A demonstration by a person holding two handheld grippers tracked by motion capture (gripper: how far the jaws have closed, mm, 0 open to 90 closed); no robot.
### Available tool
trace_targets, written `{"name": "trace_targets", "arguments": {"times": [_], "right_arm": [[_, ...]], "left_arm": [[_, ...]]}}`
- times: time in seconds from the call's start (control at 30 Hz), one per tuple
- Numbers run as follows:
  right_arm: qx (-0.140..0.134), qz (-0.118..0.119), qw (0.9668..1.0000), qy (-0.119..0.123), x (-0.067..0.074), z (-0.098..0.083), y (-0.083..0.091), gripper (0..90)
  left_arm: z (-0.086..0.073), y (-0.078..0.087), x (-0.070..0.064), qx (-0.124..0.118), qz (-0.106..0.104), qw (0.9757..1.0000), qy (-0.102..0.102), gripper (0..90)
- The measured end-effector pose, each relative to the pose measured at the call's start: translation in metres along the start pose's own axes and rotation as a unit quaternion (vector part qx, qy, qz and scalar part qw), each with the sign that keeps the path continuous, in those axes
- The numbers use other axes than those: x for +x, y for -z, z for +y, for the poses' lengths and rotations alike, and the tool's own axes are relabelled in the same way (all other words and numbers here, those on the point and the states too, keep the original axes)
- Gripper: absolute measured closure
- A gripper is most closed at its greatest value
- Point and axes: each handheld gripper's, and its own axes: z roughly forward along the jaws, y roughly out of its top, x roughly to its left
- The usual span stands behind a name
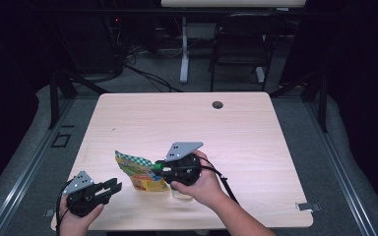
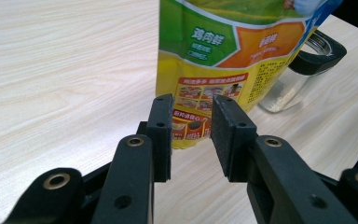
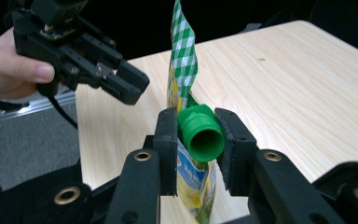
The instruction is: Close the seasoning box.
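A yellow and green printed pouch [image 1: 139, 173] with a checked top edge stands tilted near the table's front. My right gripper [image 1: 160, 168] is shut on its green screw spout [image 3: 200, 131], with one pad against each side of it. The spout's round end faces the right gripper view. My left gripper [image 1: 109, 187] stands open at the front left, apart from the pouch. In the left gripper view its jaws [image 2: 192, 106] point at the pouch's lower corner [image 2: 200, 79], with a clear gap between the pads. The left gripper [image 3: 129, 87] also appears at the upper left of the right gripper view.
A clear glass vessel [image 2: 282, 86] with a black rim stands just behind the pouch, under my right hand [image 1: 199, 187]. The wooden table [image 1: 187, 123] has a cable hole [image 1: 217, 104] near its far edge. A chair [image 1: 236, 44] and table legs stand beyond it.
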Motion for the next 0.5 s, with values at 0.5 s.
{"name": "trace_targets", "arguments": {"times": [0.5], "right_arm": [[0.019, -0.007, 0.9997, 0.012, 0.007, 0.02, 0.014, 59.0]], "left_arm": [[-0.001, 0.001, 0.004, -0.005, 0.006, 0.9999, 0.007, 68.9]]}}
